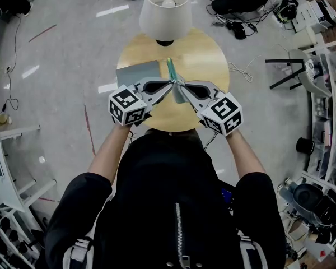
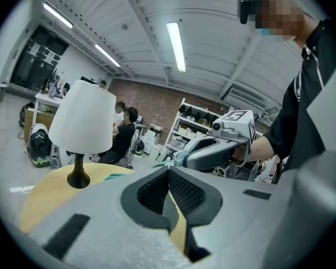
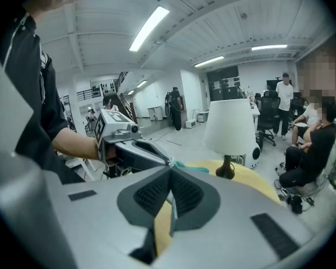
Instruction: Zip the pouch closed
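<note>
Your left grey two-jaw gripper [image 2: 168,170] and right grey two-jaw gripper [image 3: 171,171]: jaws pressed together, each pinching a thin edge of the grey fabric pouch with teal zip [image 1: 171,70]. You hold it between the tips above the round wooden table [image 1: 207,55], near the white-shaded lamp [image 1: 165,10]. Which gripper has the slider is unclear. Anchor one end, keep the fabric taut, and draw the slider straight.

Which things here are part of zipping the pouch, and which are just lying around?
In the job:
- pouch
- left tool, shut on the pouch
- right tool, shut on the pouch

Lying about:
- lamp
- grey flat sheet
- round table beneath them
</note>
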